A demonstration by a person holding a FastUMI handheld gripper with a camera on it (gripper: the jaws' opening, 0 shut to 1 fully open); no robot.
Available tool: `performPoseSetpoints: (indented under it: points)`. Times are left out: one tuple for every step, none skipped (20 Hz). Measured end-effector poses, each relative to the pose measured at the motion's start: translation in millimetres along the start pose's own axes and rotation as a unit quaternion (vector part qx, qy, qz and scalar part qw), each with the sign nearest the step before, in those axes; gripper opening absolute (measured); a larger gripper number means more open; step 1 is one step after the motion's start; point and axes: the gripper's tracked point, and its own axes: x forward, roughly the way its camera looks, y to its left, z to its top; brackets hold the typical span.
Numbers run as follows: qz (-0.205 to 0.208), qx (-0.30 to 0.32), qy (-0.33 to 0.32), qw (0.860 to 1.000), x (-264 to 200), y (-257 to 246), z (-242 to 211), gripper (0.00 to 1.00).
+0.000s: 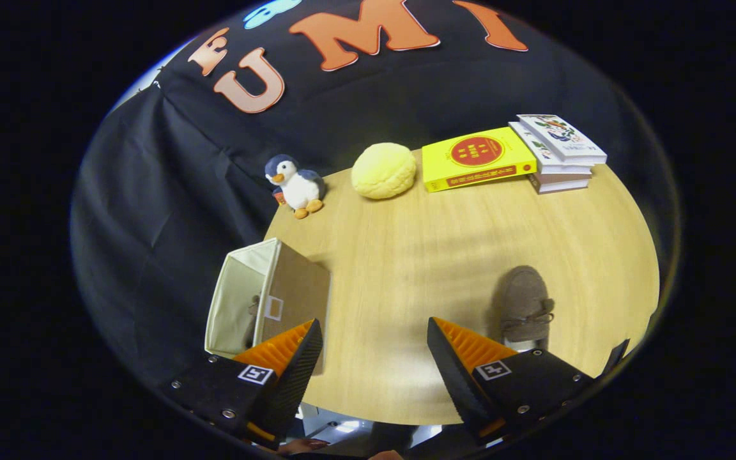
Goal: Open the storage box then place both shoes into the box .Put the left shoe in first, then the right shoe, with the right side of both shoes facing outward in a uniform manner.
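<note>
Claw (374, 358) is released, fingers spread wide with nothing between them, hovering over bare table (393, 268). Just ahead of the right finger lies a brown shoe (522, 305), bow-laced, toe pointing away, flat on the wood. Ahead of the left finger sits the storage box (266, 297), already open, standing at the table's left edge; something dark shows inside it, probably the first shoe, but I cannot tell for sure. Judged step: pick up the brown shoe and carry it to the box. To do it well, close across the shoe's narrow width near the middle, lift clear, then keep its right side facing outward to match when lowering it in. Watch the box: it stands close to the table edge, so a push could tip it off. Open wood between shoe and box gives a clean path. Farther off and well apart: a toy penguin (294, 185), a yellow round cushion (383, 169), a yellow book (476, 158), and a stack of books (559, 153).
</note>
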Motion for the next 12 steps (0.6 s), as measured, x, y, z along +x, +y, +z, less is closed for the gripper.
performPoseSetpoints:
  points:
    - [-0.009, 0.001, -0.002, 1.000, -5.5, -15.7, -2.5, 0.99]
    - [-0.019, 0.004, -0.003, 1.000, -10.7, -31.8, -7.4, 0.99]
    - [-0.030, 0.008, -0.003, 1.000, -14.0, -48.8, -11.3, 0.99]
    - [-0.043, 0.011, -0.002, 0.999, -15.7, -67.4, -15.3, 0.99]
    - [-0.056, 0.013, 0.000, 0.998, -17.0, -84.3, -18.8, 0.99]
    - [-0.066, 0.015, 0.002, 0.998, -17.6, -97.8, -24.1, 0.99]
    - [-0.073, 0.017, 0.006, 0.997, -18.8, -110.5, -29.5, 0.99]
    - [-0.079, 0.020, 0.011, 0.997, -18.4, -123.2, -35.9, 0.99]
    - [-0.087, 0.022, 0.015, 0.996, -17.8, -135.0, -41.4, 0.99]
    - [-0.094, 0.023, 0.022, 0.995, -16.1, -145.4, -48.1, 0.98]
    - [-0.101, 0.023, 0.027, 0.994, -14.5, -155.1, -53.2, 0.98]
    - [-0.106, 0.021, 0.029, 0.994, -11.6, -162.8, -57.8, 0.98]
